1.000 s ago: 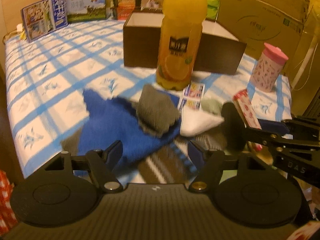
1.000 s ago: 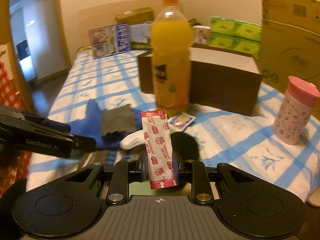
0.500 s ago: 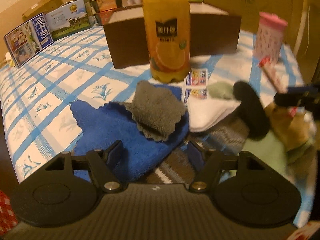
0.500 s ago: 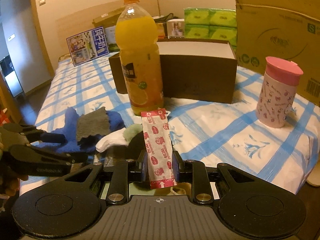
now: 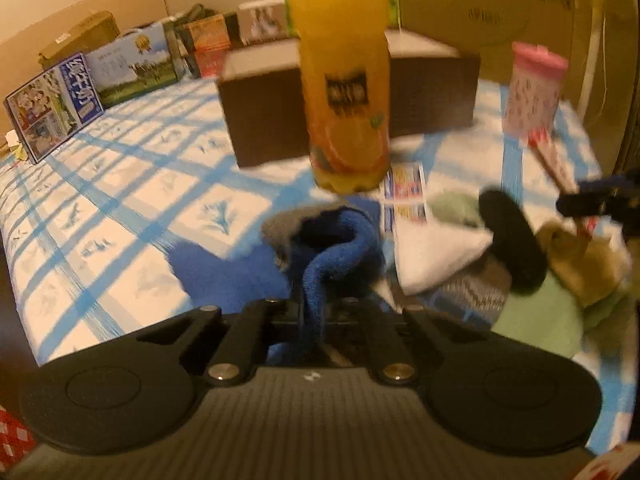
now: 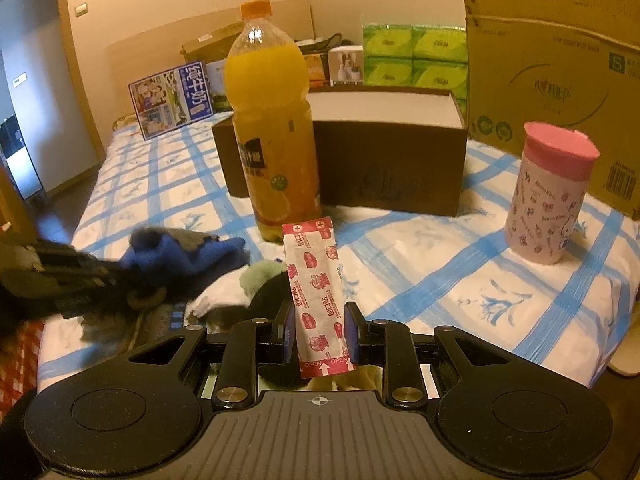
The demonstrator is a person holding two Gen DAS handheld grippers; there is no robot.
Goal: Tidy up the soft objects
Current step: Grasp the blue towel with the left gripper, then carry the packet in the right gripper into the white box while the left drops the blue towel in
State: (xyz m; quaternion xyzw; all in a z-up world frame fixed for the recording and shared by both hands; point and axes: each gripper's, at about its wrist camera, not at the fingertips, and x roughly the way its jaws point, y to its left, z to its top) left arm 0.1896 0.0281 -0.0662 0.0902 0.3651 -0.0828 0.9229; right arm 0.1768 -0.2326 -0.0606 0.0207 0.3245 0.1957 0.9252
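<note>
Now the blue towel [image 5: 320, 264] sits at the centre of the left wrist view, a fold of it pulled up into a ridge between the fingers of the left gripper [image 5: 314, 308]. Its jaws have just been closing and are clamped on that fold, probably to lift the towel out of the heap. A grey cloth [image 5: 280, 224] clings to the towel's far edge (it may ride along). To the right of centre lies the rest of the pile: a white cloth [image 5: 436, 256], a black pad [image 5: 512, 240] and a green cloth [image 5: 540, 320], all touching.

In the right wrist view the right gripper [image 6: 320, 332] holds a plaster packet [image 6: 316, 292] upright at lower centre, pinched by its edges, seemingly parked while the left works. Beyond stand a juice bottle [image 6: 276, 132], an open brown box [image 6: 392, 152] at centre (likely where things go) and a pink cup [image 6: 548, 196] at right.
</note>
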